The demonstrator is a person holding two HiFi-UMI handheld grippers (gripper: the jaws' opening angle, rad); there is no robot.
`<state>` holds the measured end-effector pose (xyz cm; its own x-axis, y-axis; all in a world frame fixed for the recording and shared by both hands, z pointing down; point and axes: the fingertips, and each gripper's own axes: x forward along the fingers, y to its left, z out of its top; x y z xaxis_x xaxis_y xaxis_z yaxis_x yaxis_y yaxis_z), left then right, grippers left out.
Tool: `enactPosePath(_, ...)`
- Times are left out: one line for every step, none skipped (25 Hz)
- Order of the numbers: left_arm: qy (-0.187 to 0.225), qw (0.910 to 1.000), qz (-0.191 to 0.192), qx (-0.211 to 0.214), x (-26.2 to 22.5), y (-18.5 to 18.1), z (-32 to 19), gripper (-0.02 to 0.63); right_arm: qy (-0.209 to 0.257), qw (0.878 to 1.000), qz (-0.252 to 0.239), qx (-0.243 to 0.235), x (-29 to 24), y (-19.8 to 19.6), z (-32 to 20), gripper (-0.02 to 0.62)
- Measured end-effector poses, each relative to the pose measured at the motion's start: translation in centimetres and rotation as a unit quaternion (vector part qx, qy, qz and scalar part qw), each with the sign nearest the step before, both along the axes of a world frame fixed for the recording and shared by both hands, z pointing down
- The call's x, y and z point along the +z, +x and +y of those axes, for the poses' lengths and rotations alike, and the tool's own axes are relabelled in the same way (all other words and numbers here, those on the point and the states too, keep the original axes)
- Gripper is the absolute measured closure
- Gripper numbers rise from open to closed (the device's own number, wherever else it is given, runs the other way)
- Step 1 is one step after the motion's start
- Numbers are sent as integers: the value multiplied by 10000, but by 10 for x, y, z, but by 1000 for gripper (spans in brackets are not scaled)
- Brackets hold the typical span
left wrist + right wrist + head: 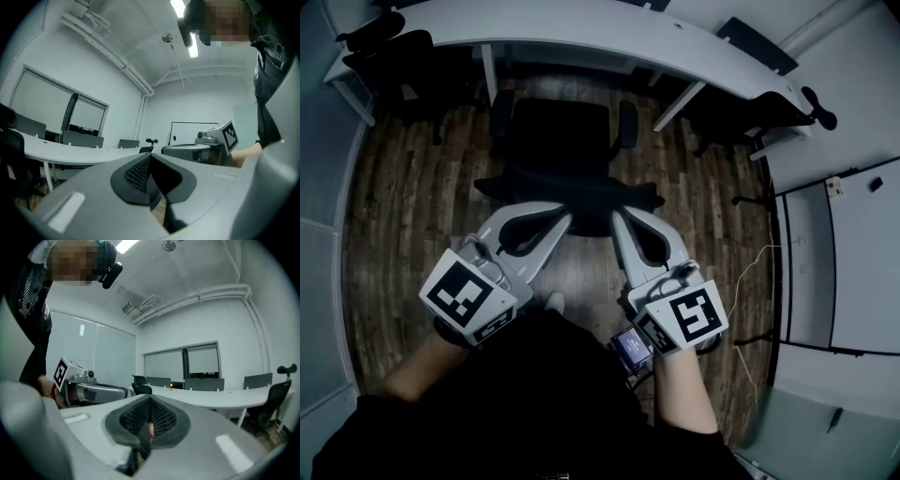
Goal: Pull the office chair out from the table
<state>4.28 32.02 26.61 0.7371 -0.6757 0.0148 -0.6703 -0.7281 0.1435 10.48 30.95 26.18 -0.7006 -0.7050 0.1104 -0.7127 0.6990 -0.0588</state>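
Head view: black office chair (561, 141) facing curved white table (581, 23), wood-plank floor (422, 206).

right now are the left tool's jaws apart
No, in the left gripper view the left tool has its jaws closed together at the tips.

Black office chair (561, 141) is standing upright just before the curved white desk (581, 26), backrest facing away from it.
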Motion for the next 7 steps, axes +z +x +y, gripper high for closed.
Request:
enactPosePath(32, 10000, -12, 25, -1, 3, 0, 601, -5, 10000, 27, -20, 0, 3, 1, 595)
enactPosePath(58, 10000, -21, 49, -1, 5, 0, 601, -4, 10000, 66, -33, 0, 6, 2, 595)
enactPosePath(76, 9999, -30, 71, 0, 7, -1, 601, 2, 9999, 109, -36, 1, 8, 3, 595)
enactPosePath(79, 9999, -35, 93, 1, 6, -1, 601, 11, 9999, 146, -33, 3, 8, 3, 595)
enactPosePath(66, 9999, -29, 119, 3, 5, -2, 601, 19, 9999, 167, -29, 5, 8, 3, 595)
enactPosePath(41, 9999, -13, 149, 5, 4, -2, 601, 28, 9998, 175, -27, 6, 7, 2, 595)
enactPosePath(11, 9998, 9, 183, 7, 2, -3, 601, 38, 9998, 176, -29, 8, 7, 2, 595)
